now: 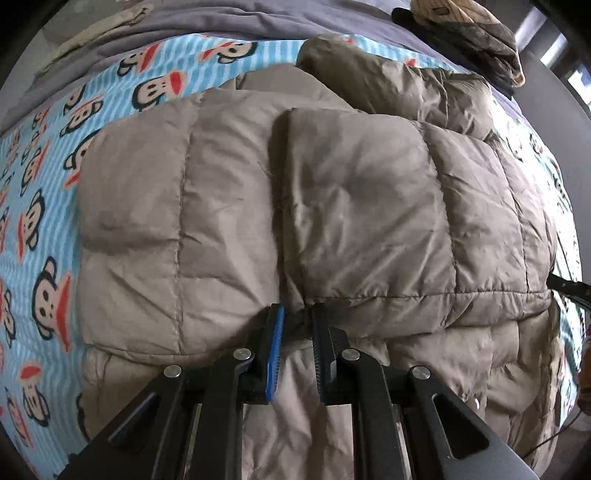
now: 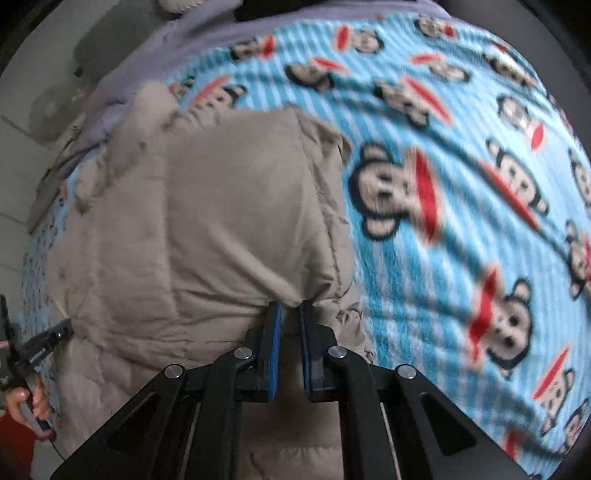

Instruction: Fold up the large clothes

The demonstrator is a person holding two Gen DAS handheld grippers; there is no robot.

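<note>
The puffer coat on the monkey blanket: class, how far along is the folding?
Done: one panel of the coat already lies folded over its body. In hand: left gripper and right gripper each pinch a coat edge. Left: the bunched part beyond remains unfolded.

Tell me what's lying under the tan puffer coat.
The tan puffer coat lies on a blue monkey-print blanket, which shows all around it, over grey bedding. Whatever sits directly beneath the coat's bulk is covered and cannot be seen.
</note>
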